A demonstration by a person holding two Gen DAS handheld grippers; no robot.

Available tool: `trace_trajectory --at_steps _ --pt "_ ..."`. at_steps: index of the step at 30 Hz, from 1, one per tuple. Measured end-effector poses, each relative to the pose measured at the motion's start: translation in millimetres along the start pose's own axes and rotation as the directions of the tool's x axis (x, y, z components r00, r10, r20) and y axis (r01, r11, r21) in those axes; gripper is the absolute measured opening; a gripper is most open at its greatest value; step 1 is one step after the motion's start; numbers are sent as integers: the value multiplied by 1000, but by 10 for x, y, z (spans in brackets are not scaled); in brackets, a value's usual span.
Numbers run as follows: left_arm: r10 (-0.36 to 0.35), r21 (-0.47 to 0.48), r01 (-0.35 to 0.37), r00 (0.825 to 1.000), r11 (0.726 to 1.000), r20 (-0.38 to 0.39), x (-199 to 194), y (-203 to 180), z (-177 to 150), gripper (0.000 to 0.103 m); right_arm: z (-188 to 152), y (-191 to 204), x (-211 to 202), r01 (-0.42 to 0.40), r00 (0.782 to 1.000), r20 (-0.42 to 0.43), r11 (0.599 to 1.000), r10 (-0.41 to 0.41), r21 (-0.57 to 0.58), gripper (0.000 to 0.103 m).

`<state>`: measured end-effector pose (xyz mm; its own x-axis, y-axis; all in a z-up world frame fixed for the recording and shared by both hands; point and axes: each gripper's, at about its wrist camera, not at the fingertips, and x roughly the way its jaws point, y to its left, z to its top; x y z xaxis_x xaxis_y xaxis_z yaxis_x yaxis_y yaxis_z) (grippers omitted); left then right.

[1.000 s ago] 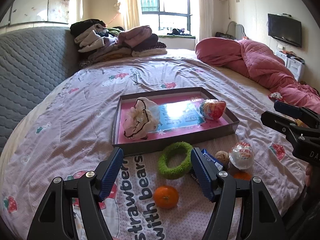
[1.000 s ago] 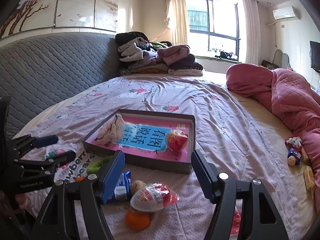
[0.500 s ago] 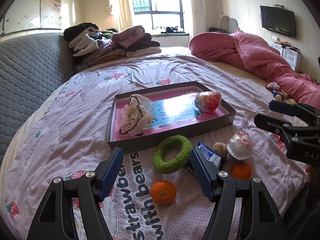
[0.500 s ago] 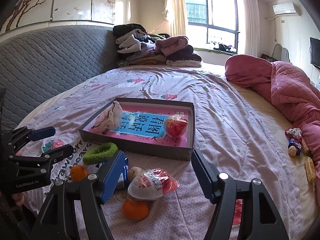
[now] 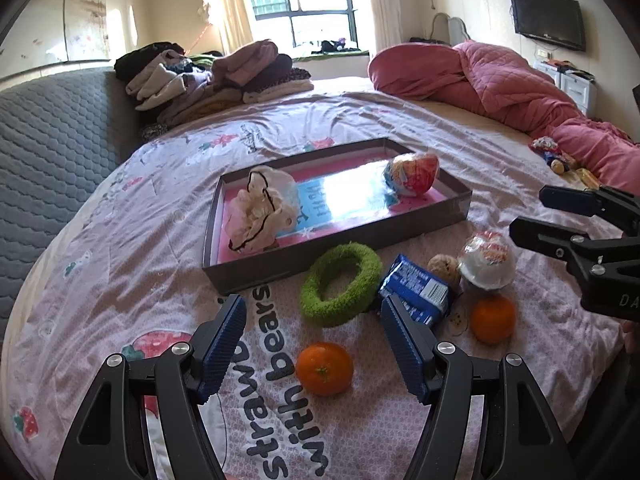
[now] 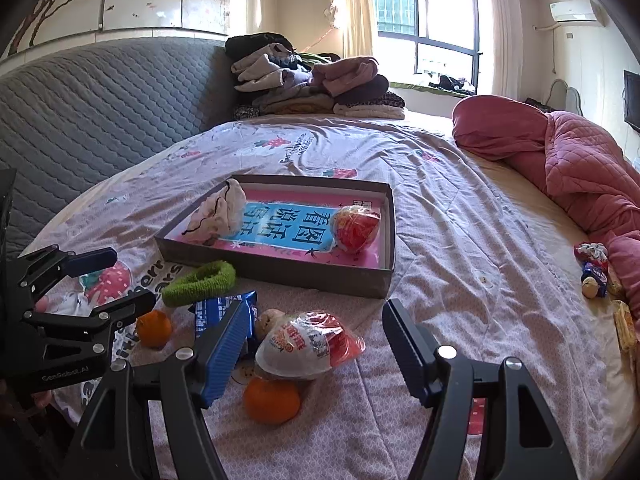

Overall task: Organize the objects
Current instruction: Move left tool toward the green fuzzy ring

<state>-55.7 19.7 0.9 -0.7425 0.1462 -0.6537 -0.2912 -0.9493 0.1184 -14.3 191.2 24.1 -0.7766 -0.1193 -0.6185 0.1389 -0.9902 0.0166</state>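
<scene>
Here, bedsheet (image 5: 120, 264) reading "strawberry with bears"

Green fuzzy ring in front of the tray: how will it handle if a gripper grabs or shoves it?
The green ring looks like plush fabric, so it is probably soft and would squash between the pads rather than resist. It lies flat on the bedsheet, so rolling seems unlikely; a push would likely drag or bunch it. It likely weighs little, and its fuzzy surface should grip well.

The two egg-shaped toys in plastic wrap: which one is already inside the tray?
The mostly red egg toy lies in the tray, at its right end. The white-topped egg toy lies outside on the bedsheet, against an orange.
</scene>
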Motion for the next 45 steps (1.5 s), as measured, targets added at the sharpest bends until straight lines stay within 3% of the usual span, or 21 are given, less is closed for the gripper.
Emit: trace_trajectory --at_steps 19,45 --pt "21 35 -20 999 999 -27 198 16 -113 71 -140 -31 250 2 996 -91 1000 0 21 69" --pt "22 106 -19 999 994 -36 536 -68 -1 71 -164 6 498 -18 990 -137 999 25 51 69"
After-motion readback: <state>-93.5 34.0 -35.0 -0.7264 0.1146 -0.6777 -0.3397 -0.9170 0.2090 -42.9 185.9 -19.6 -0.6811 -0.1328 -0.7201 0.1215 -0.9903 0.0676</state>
